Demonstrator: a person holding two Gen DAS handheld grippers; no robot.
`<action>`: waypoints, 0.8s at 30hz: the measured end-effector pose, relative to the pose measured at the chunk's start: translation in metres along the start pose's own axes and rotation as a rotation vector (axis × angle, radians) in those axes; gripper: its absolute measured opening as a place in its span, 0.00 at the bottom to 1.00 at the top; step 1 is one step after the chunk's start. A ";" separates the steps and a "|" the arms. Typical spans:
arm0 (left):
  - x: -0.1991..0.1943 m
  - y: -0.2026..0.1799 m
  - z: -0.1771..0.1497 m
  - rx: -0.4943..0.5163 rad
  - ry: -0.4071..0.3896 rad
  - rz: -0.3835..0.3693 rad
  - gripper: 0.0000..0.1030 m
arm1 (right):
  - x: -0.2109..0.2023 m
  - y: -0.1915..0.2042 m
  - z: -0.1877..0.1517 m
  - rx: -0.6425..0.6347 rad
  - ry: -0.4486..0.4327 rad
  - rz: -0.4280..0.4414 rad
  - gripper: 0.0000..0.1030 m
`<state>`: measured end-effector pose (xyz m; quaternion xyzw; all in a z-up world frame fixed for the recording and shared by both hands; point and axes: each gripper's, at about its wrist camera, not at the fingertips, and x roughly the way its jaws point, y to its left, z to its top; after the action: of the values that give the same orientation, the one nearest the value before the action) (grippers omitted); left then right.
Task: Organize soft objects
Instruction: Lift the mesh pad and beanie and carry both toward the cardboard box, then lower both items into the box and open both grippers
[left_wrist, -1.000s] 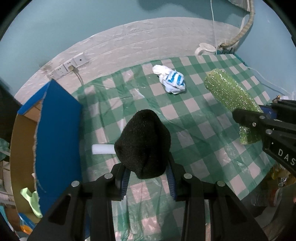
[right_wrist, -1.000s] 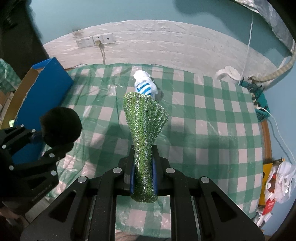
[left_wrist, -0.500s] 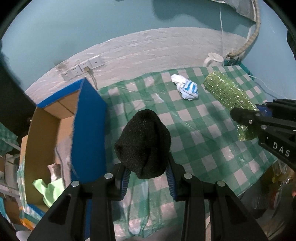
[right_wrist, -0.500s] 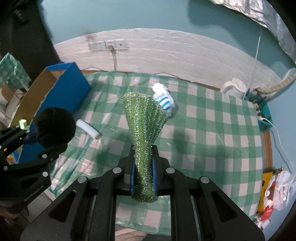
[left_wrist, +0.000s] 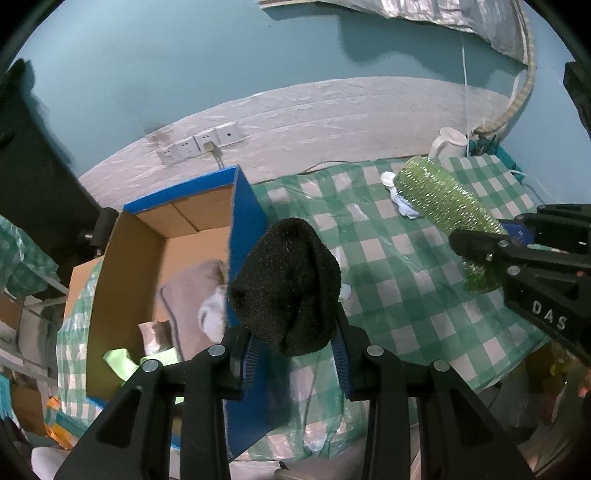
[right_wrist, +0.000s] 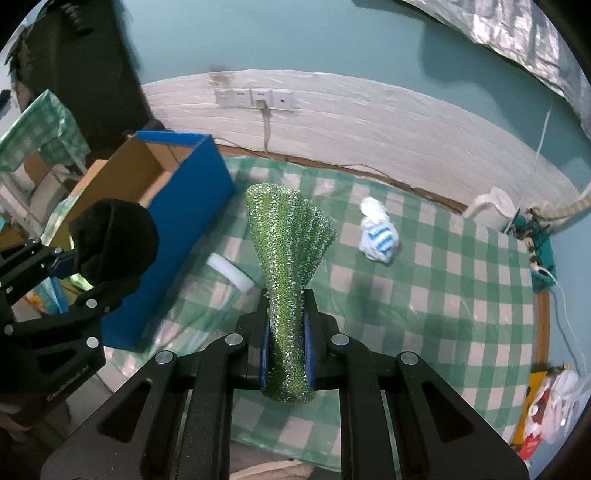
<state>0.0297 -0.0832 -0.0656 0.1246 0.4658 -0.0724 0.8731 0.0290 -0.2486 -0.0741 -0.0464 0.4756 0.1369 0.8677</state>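
Note:
My left gripper (left_wrist: 295, 338) is shut on a black knitted sock (left_wrist: 286, 282) and holds it in the air above the right wall of the blue cardboard box (left_wrist: 243, 221). It also shows in the right wrist view (right_wrist: 110, 236). My right gripper (right_wrist: 286, 332) is shut on a glittery green cloth (right_wrist: 288, 251), held above the checked table (right_wrist: 443, 295); the cloth also shows in the left wrist view (left_wrist: 443, 195). A white and blue striped sock (right_wrist: 378, 236) and a white foam block (right_wrist: 229, 271) lie on the table.
The box holds a grey cloth (left_wrist: 188, 295), a white sock (left_wrist: 212, 317) and a light green item (left_wrist: 120, 363). A white kettle (right_wrist: 491, 208) and a power strip (right_wrist: 539, 254) stand at the table's far right. Wall sockets (right_wrist: 255, 98) are behind.
Both grippers have risen and moved left with their loads. The left gripper now hangs over the box edge, and the box's inside has come into view.

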 end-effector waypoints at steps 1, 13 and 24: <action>-0.002 0.004 0.000 -0.007 -0.005 0.001 0.35 | 0.000 0.003 0.001 -0.005 -0.001 0.002 0.13; -0.010 0.051 -0.008 -0.096 -0.016 0.027 0.35 | 0.000 0.052 0.024 -0.070 -0.008 0.051 0.13; -0.013 0.089 -0.021 -0.155 -0.024 0.042 0.35 | 0.008 0.100 0.038 -0.142 0.005 0.069 0.13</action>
<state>0.0278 0.0086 -0.0528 0.0655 0.4569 -0.0189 0.8869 0.0359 -0.1429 -0.0549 -0.0919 0.4682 0.2002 0.8557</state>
